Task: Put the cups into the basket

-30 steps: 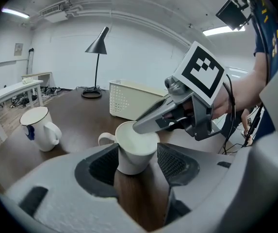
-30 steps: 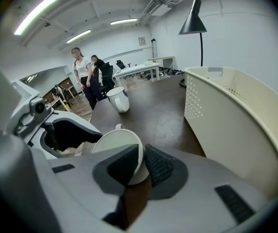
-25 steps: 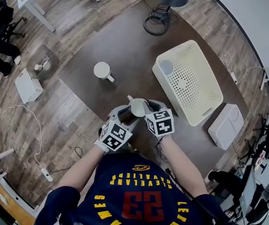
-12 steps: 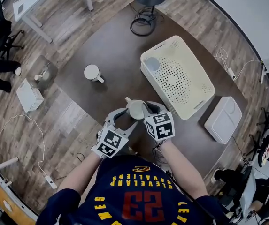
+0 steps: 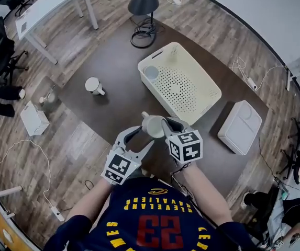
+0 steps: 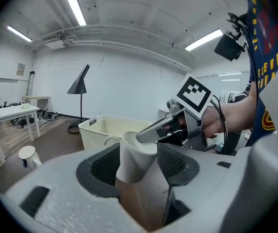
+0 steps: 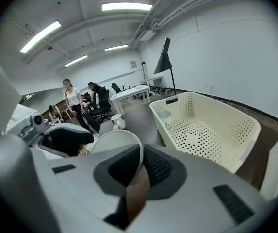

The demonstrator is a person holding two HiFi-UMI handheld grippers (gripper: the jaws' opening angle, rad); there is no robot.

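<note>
A pale cup (image 5: 152, 125) hangs above the dark table (image 5: 113, 103). My right gripper (image 5: 163, 127) is shut on its rim; in the right gripper view the cup's wall (image 7: 117, 148) is pinched between the pads. My left gripper (image 5: 138, 140) stands open, with the cup's body (image 6: 135, 155) between its spread jaws. The cream perforated basket (image 5: 202, 95) lies ahead to the right and holds one cup (image 5: 151, 72) in its far-left corner. A white mug (image 5: 93, 85) stands on the table to the left.
A white box (image 5: 240, 127) sits right of the basket. A black floor lamp (image 5: 142, 1) with coiled cable stands beyond the table. A white desk (image 5: 50, 1) and seated people are at far left. Cables run over the wooden floor.
Both grippers have risen with the cup, which stays in the right gripper's hold. The left jaws stay spread around it.
</note>
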